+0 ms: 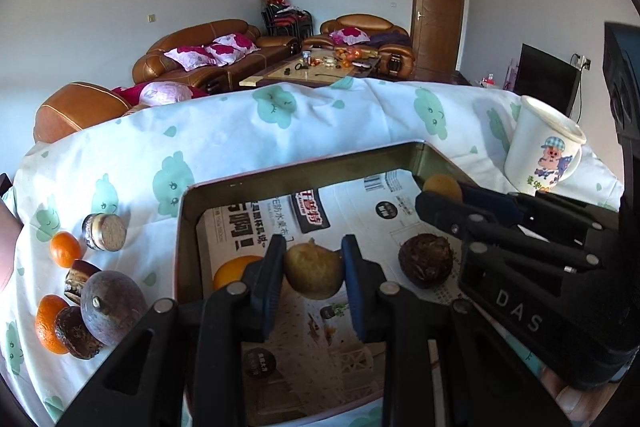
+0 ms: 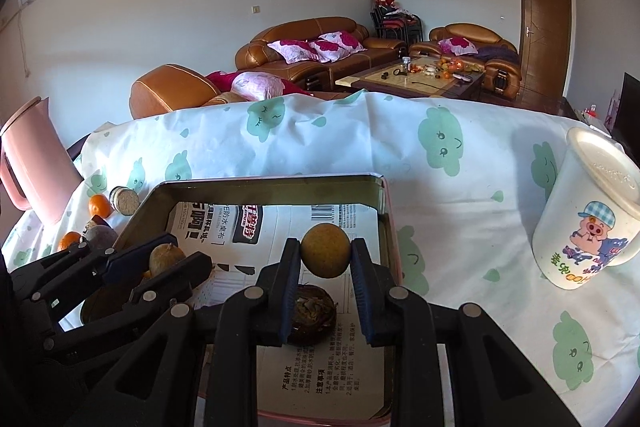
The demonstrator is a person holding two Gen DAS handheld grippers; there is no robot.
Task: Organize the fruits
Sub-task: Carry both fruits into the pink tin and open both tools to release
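Observation:
A metal tin (image 1: 188, 227) (image 2: 384, 203) lined with printed paper lies on the cloth-covered table. My left gripper (image 1: 313, 267) is shut on a yellow-green wrinkled fruit (image 1: 314, 273) above the tin's middle. My right gripper (image 2: 326, 257) is shut on a round tan fruit (image 2: 326, 255) over the tin's right side. That round fruit (image 1: 442, 187) and the right gripper (image 1: 464, 205) show in the left wrist view at the tin's right wall. The left gripper (image 2: 168, 261) and its fruit (image 2: 166, 257) appear at left in the right wrist view. A dark brown fruit (image 1: 426, 259) (image 2: 312, 313) and an orange (image 1: 232, 269) rest inside the tin.
Left of the tin lie two mandarins (image 1: 65, 249), a purple-brown round fruit (image 1: 112, 307), dark brown fruits (image 1: 76, 333) and a small corked jar (image 1: 106, 231). A white cartoon mug (image 1: 544, 151) (image 2: 588, 215) stands at right. A pink pitcher (image 2: 32, 163) stands far left. Sofas lie beyond the table.

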